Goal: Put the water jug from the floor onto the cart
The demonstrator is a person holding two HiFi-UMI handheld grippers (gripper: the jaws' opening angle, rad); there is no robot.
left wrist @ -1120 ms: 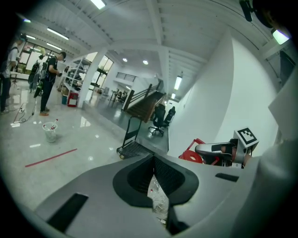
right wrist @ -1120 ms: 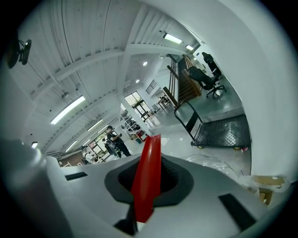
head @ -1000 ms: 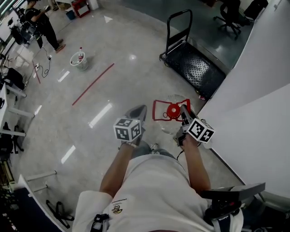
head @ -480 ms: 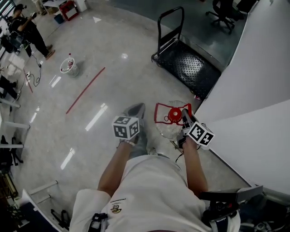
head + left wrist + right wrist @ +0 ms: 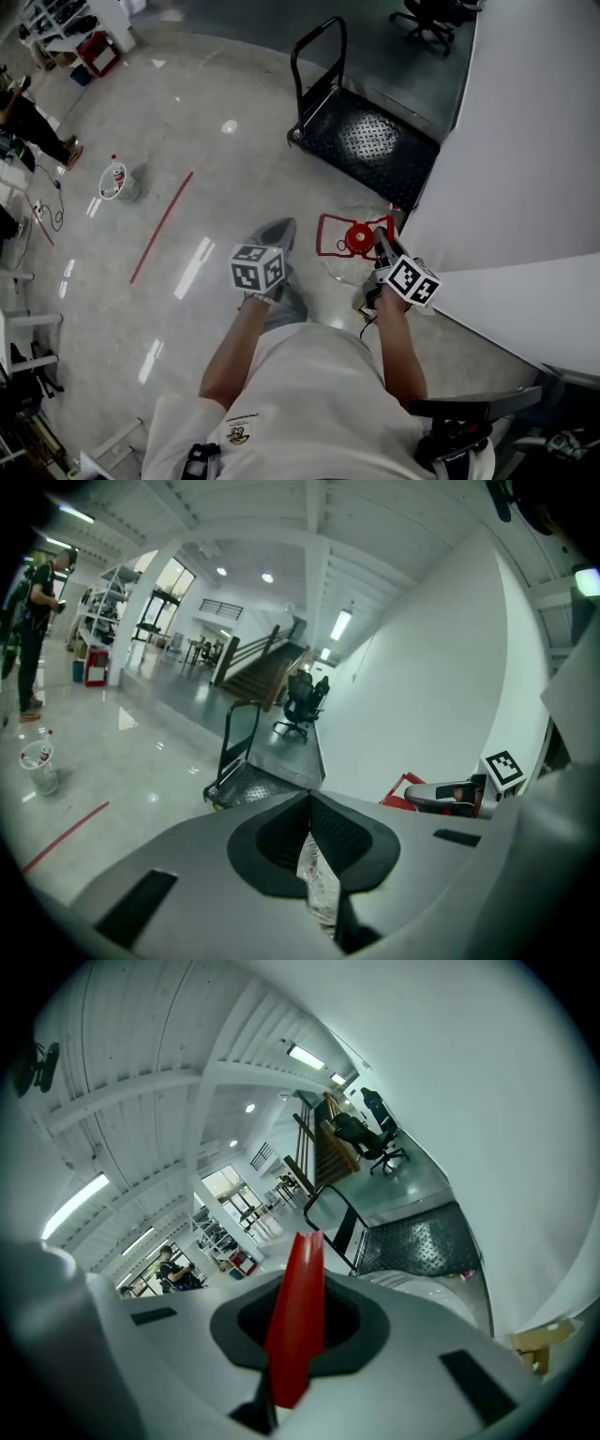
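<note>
The water jug (image 5: 349, 258) is clear, with a red cap and a red wire handle (image 5: 330, 232), and hangs above the floor in front of me. My right gripper (image 5: 380, 236) is shut on that handle, which shows as a red strip (image 5: 296, 1321) between its jaws, with the jug's clear body (image 5: 427, 1290) just beyond. My left gripper (image 5: 282, 231) is held out left of the jug, apart from it, jaws together; a thin pale crinkled strip (image 5: 317, 878) shows in their slit. The black platform cart (image 5: 370, 141) with its upright push bar stands ahead, also seen in both gripper views (image 5: 242, 782) (image 5: 422, 1237).
A white partition wall (image 5: 525, 187) runs along the right, close to the cart and jug. A red tape line (image 5: 161, 227) crosses the floor at left. A small bucket (image 5: 118, 182) and a standing person (image 5: 28, 117) are far left. An office chair (image 5: 427, 14) sits behind the cart.
Both grippers and the hanging jug have travelled forward toward the cart, which now lies nearer. The right gripper's hold on the red handle is unchanged.
</note>
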